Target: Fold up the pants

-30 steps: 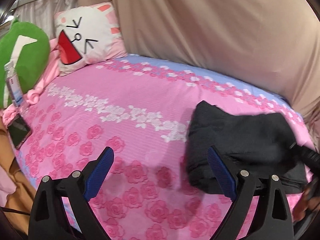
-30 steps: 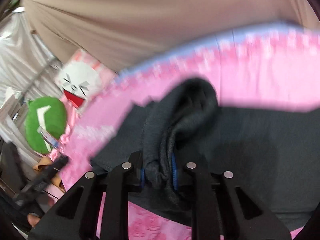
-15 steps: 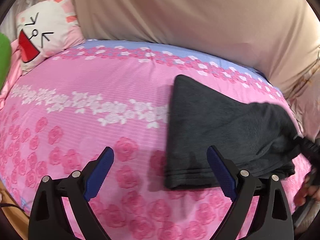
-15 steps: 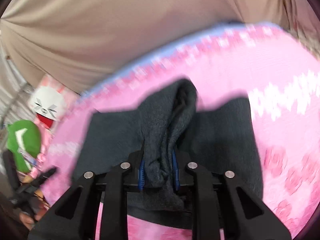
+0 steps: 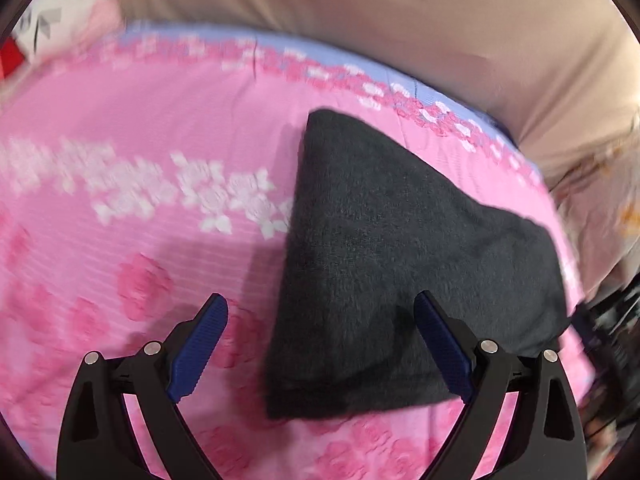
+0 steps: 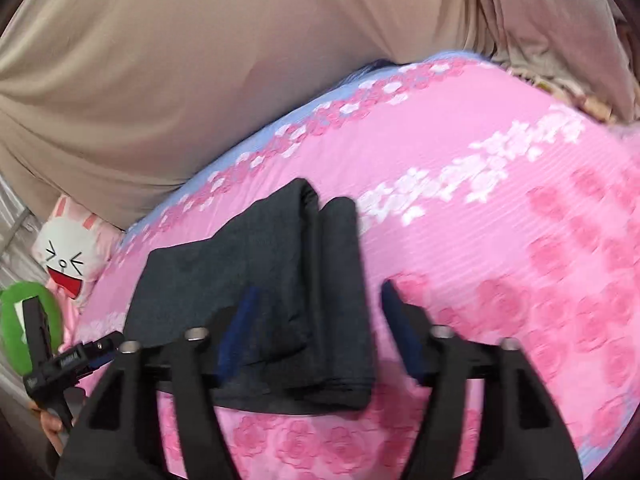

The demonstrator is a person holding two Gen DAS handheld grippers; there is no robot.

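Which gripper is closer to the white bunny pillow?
Left. In the right wrist view the left gripper sits just below the bunny pillow, while the right gripper, jaws opening, hangs over the dark pants.

- pants: dark charcoal grey, plain
- bedsheet: pink, darker pink roses, white flower band, light blue edge strip
- curtain: plain beige
- pillow: white bunny face, red mouth, pink ears
- cushion: green
- gripper pads: blue on black frames

Pants on bedspread — pillow behind
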